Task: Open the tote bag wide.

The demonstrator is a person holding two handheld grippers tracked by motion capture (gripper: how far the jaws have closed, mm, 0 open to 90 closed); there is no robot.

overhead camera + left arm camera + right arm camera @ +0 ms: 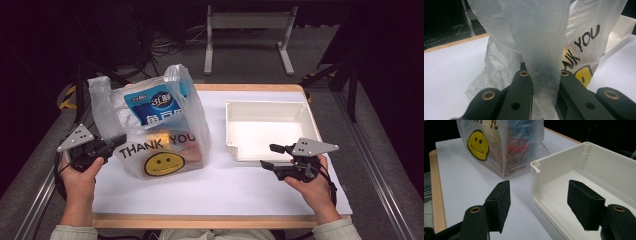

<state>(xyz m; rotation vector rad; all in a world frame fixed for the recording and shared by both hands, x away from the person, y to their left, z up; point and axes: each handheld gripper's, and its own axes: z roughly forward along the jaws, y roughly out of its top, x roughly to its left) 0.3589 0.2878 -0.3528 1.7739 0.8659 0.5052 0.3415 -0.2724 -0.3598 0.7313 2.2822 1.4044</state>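
A translucent plastic bag (160,130) printed with "THANK YOU" and a yellow smiley stands upright on the left half of the white table sheet, with red and blue packets inside. At the bag's lower left side my left gripper (119,141) is shut on it. In the left gripper view a strip of the bag's film (544,50) runs up from between the jaws of the left gripper (545,75). My right gripper (267,155) stands open at the front left corner of the white tray (267,107). Nothing is between its pads (539,202). The bag (499,142) lies beyond it.
The tray's near corner rim (535,165) lies between the right jaws' line of sight, and the tray holds nothing. Bare white sheet (210,185) spreads across the table front. A wooden edge (220,221) bounds it. A white stand (247,22) and cables are on the floor behind.
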